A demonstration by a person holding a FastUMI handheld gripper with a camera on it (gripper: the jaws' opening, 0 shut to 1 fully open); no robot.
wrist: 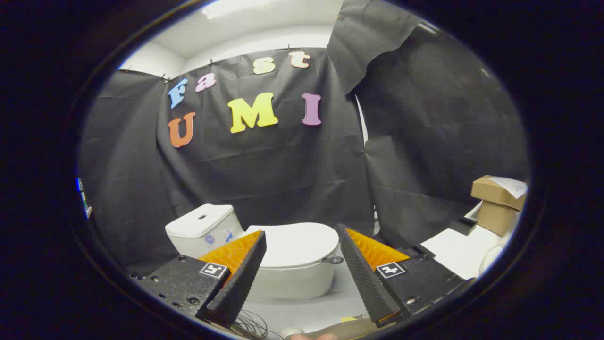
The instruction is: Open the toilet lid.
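Beyond the gripper (302, 245), jaws wide apart and empty, the toilet lid (295, 243) lies shut; a careless approach risks slipping off its smooth rim.

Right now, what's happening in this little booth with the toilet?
A person is holding a two-finger gripper aimed at a small white toilet. Its fingers are spread open and touch nothing; the toilet sits beyond them. The toilet lid is down and shut, with the tank beside it. Cardboard boxes sit off to the side.
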